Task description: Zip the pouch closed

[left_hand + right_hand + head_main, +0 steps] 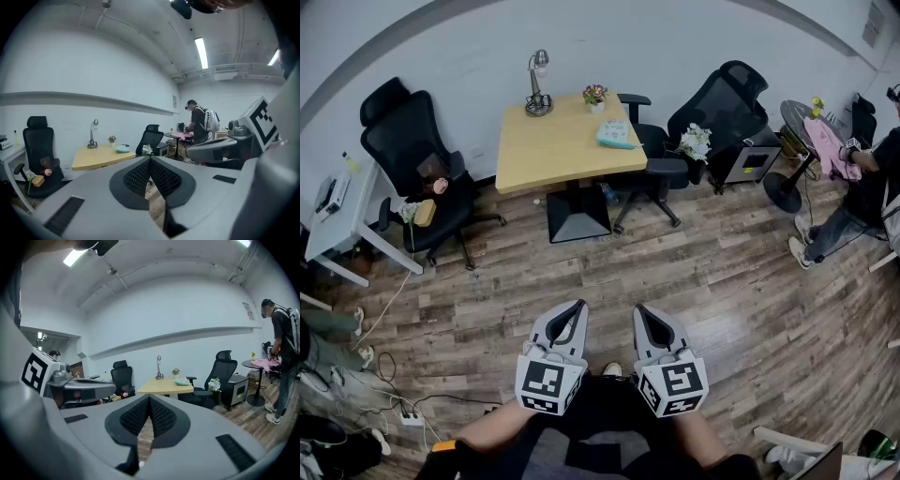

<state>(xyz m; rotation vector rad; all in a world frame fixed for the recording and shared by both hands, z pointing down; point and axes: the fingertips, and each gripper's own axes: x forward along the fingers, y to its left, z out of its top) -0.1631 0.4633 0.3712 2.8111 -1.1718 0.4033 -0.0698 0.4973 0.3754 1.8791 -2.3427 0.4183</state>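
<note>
The pouch (617, 134) is a pale teal bundle lying on the right side of the wooden table (562, 155), far ahead of me. It also shows small in the left gripper view as the pouch (123, 149) and in the right gripper view as the pouch (181, 382). My left gripper (579, 306) and right gripper (641, 309) hang side by side close to my body, above the wood floor, both pointing toward the table. The left gripper (150, 158) has its pads together with nothing between them. So does the right gripper (149, 397).
A desk lamp (538, 84) and a small flower pot (595, 95) stand at the table's back. Black office chairs (412, 150) (712, 112) flank it. A person (862, 187) stands at the right by a round table. Cables and a power strip (411, 418) lie on the floor at left.
</note>
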